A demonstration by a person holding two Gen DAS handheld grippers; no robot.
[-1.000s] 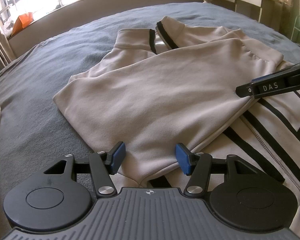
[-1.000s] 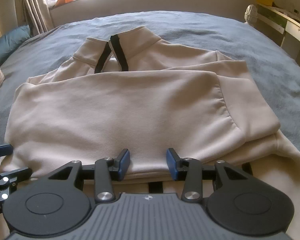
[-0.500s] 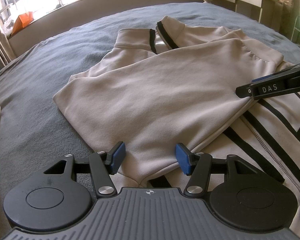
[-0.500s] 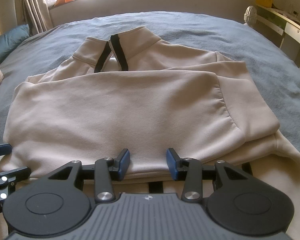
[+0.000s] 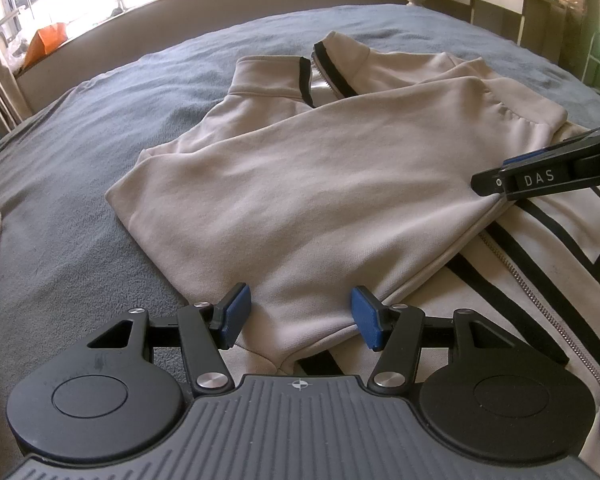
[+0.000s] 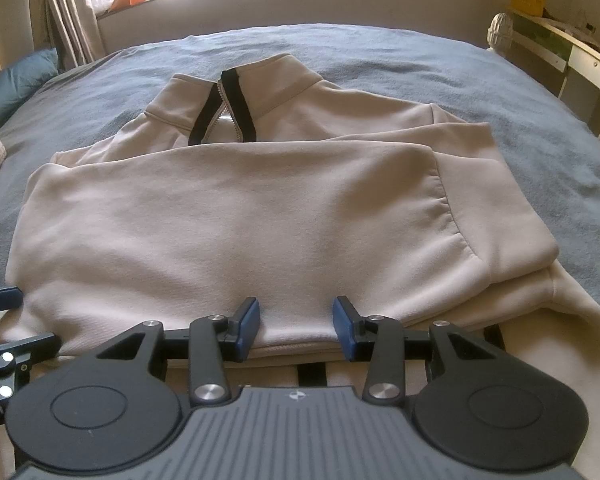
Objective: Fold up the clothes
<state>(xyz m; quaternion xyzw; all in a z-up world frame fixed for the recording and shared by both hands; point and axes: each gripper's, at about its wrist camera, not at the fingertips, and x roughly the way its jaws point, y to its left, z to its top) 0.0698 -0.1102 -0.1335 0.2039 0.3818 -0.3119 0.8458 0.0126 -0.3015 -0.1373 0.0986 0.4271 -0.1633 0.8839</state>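
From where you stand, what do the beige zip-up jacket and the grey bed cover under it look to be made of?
The beige zip-up jacket looks like soft matte sweatshirt knit, probably cotton fleece: thick rounded folds, gathered cuff. Its zipper has shiny teeth, seemingly metal. The grey bed cover appears to be fuzzy fleece or brushed fabric, with a mottled nap.

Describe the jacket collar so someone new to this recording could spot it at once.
Start at the grey-blue bed filling the room; a beige jacket lies folded across it. At the jacket's far edge, toward the window, the stand-up collar rises, the only part split by black-edged zipper tape.
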